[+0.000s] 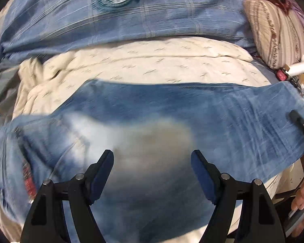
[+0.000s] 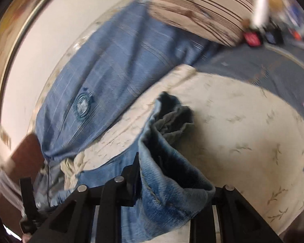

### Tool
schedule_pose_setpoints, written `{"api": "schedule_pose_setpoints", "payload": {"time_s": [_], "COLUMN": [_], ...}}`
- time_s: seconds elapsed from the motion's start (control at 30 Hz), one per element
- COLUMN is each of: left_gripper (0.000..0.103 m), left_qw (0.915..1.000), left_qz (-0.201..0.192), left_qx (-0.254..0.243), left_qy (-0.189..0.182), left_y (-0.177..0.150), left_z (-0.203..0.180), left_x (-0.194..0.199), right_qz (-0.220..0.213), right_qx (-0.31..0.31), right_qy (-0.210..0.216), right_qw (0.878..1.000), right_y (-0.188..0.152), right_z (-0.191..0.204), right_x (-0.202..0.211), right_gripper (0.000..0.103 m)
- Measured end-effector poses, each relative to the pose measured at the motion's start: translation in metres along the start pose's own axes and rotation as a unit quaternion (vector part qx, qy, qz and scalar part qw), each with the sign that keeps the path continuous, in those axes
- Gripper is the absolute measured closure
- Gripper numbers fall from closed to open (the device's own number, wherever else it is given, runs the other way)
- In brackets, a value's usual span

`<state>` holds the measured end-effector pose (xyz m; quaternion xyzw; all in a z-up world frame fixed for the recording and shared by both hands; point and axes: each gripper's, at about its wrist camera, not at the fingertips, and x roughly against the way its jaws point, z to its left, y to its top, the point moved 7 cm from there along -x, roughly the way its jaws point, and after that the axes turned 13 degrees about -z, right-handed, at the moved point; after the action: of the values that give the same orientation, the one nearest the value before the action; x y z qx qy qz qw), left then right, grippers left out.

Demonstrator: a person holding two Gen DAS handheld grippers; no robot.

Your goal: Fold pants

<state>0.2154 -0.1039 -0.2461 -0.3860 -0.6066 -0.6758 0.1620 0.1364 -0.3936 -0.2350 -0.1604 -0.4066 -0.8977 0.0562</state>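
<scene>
Light-blue jeans [image 1: 172,105] lie spread sideways on a cream leaf-print sheet [image 1: 152,60], with a faded patch in the middle. My left gripper [image 1: 152,158] hovers just above that patch, jaws wide and empty. In the left wrist view my right gripper [image 1: 300,121] sits at the leg end at the right edge, with a hand [image 1: 302,194] below it. The right wrist view shows my right gripper [image 2: 158,172] shut on the bunched leg end of the jeans [image 2: 168,162], which stands up off the sheet [image 2: 243,131]. Its right finger is hidden by denim.
A blue plaid pillow [image 1: 131,20] lies behind the sheet, against a pale wall [image 2: 40,50]. A striped, floral cushion [image 1: 273,30] sits at the back right. Small cluttered items [image 2: 253,38] lie beside it on the grey-blue bedcover [image 2: 253,60].
</scene>
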Motion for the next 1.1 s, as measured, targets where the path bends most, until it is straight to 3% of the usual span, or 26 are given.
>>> {"api": "schedule_pose_setpoints", "payload": {"time_s": [0.23,0.47,0.57,0.63,0.67,0.7,0.8,0.97,1.03,1.1], "left_gripper": [0.024,0.024,0.024,0.024,0.024,0.024,0.024,0.024,0.024,0.024], "left_qw": [0.9983,0.9943,0.9918,0.9904,0.99,0.9898,0.9906,0.9925,0.9936,0.995], "left_qz": [-0.026,-0.05,-0.054,-0.052,-0.051,-0.052,-0.056,-0.068,-0.072,-0.067], "left_qx": [0.052,0.094,0.115,0.127,0.131,0.132,0.124,0.096,0.078,0.062], "left_qy": [-0.006,0.008,0.017,0.018,0.016,0.013,0.0,-0.032,-0.04,-0.04], "left_y": [-0.005,-0.004,-0.005,-0.007,-0.007,-0.006,0.002,0.029,0.044,0.054], "left_z": [0.048,0.092,0.114,0.123,0.125,0.125,0.116,0.083,0.065,0.051], "left_x": [0.037,0.06,0.065,0.066,0.065,0.065,0.065,0.06,0.049,0.035], "right_qz": [0.024,0.107,0.165,0.206,0.206,0.2,0.196,0.18,0.146,0.113], "right_qx": [0.098,0.197,0.217,0.219,0.228,0.236,0.257,0.2,0.179,0.157], "right_qy": [0.054,0.091,0.09,0.093,0.101,0.11,0.136,0.155,0.134,0.083], "right_qw": [0.993,0.97,0.958,0.949,0.946,0.944,0.937,0.951,0.964,0.978], "right_y": [-0.031,-0.103,-0.141,-0.161,-0.166,-0.168,-0.167,-0.143,-0.121,-0.1], "right_z": [0.077,0.147,0.16,0.166,0.17,0.173,0.174,0.156,0.14,0.115], "right_x": [-0.001,-0.025,-0.038,-0.042,-0.039,-0.036,-0.02,0.004,0.012,0.011], "right_gripper": [0.076,0.073,0.065,0.053,0.043,0.038,0.034,0.033,0.033,0.033]}}
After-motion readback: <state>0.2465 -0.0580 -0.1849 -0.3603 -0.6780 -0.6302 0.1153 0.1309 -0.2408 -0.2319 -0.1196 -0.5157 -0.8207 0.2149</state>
